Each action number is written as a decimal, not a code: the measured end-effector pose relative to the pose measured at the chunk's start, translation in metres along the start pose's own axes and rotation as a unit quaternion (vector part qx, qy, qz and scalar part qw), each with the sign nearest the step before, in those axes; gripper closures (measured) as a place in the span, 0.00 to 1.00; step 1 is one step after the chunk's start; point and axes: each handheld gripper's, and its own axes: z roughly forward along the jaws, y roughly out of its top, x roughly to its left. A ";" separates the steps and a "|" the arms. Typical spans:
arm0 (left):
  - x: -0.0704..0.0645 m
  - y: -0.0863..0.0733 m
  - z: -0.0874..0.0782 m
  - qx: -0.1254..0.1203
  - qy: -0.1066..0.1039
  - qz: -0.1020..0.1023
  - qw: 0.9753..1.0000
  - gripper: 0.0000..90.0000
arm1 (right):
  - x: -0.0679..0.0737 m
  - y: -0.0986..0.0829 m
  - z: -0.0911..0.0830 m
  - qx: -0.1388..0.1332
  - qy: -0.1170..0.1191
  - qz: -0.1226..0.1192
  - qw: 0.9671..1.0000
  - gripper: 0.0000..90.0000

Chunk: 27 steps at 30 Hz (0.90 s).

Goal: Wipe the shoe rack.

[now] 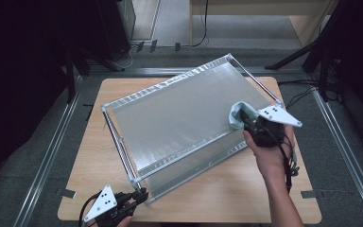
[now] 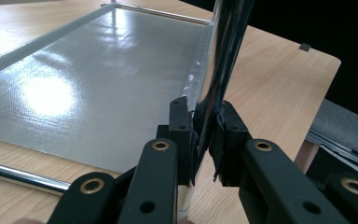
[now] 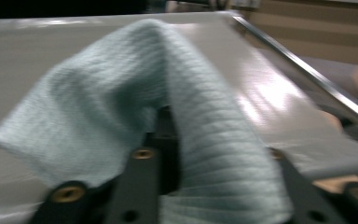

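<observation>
- Left claw [image 2: 204, 140] is clamped on the frame's near corner rod [image 2: 223, 56], steadying the sheet [image 1: 179, 118] on the bench [image 1: 246, 194].
- Right claw [image 1: 248, 121] grips a cloth [image 1: 238, 113] at the sheet's right edge; the unwiped surface stretches leftward along its long axis.

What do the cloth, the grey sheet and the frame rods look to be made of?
Cloth: soft pale blue-green fabric, probably microfibre, with a ribbed weave and limp folds.
Sheet: likely vinyl or coated fabric; grey, fine-textured, with glossy highlights.
Rods: apparently polished, chromed metal, judging by their mirror-like reflections.
</observation>
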 end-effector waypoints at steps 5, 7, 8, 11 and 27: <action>0.001 -0.001 0.000 -0.004 -0.001 -0.006 1.000 0.88 | -0.014 0.006 -0.010 -0.030 -0.011 0.010 0.999 0.67; 0.000 -0.001 0.001 -0.005 0.000 -0.006 1.000 0.88 | -0.013 0.006 -0.009 -0.025 -0.004 -0.016 1.000 0.82; 0.000 -0.001 0.000 -0.005 0.000 -0.006 1.000 0.88 | -0.013 0.005 -0.007 -0.015 -0.009 -0.023 1.000 0.88; 0.000 0.000 0.001 -0.004 0.002 -0.006 1.000 0.88 | -0.022 0.004 -0.002 -0.005 -0.039 -0.004 0.999 0.92; -0.012 0.001 0.012 -0.007 -0.002 -0.011 1.000 0.88 | 0.046 -0.012 -0.009 -0.023 0.047 -0.019 0.998 0.93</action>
